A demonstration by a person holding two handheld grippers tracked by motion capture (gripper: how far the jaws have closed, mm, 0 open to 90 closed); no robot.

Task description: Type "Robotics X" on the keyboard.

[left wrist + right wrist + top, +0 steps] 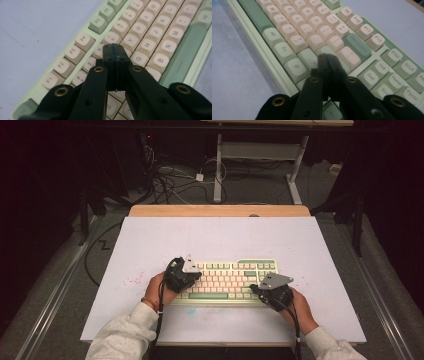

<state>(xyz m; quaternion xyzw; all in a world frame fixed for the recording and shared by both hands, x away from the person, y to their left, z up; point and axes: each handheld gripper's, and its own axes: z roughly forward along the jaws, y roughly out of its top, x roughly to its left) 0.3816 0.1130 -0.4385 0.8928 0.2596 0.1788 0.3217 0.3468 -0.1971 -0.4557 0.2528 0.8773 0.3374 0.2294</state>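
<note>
A pale green keyboard (227, 281) with cream and green keys lies near the front of the white table (220, 240). My left gripper (186, 271) hovers over the keyboard's left part, jaws pressed together with nothing between them. In the left gripper view its tips (115, 48) sit above the number and letter keys (130, 40). My right gripper (266, 289) is over the keyboard's right end, also shut and empty. In the right gripper view its tips (327, 58) hang above the keys by the green Backspace key (357, 45).
A wooden strip (220, 210) edges the table's far side. Beyond it stand a desk frame (260, 155) and tangled cables (170, 180) on the floor. Faint red specks (134, 280) mark the table left of the keyboard.
</note>
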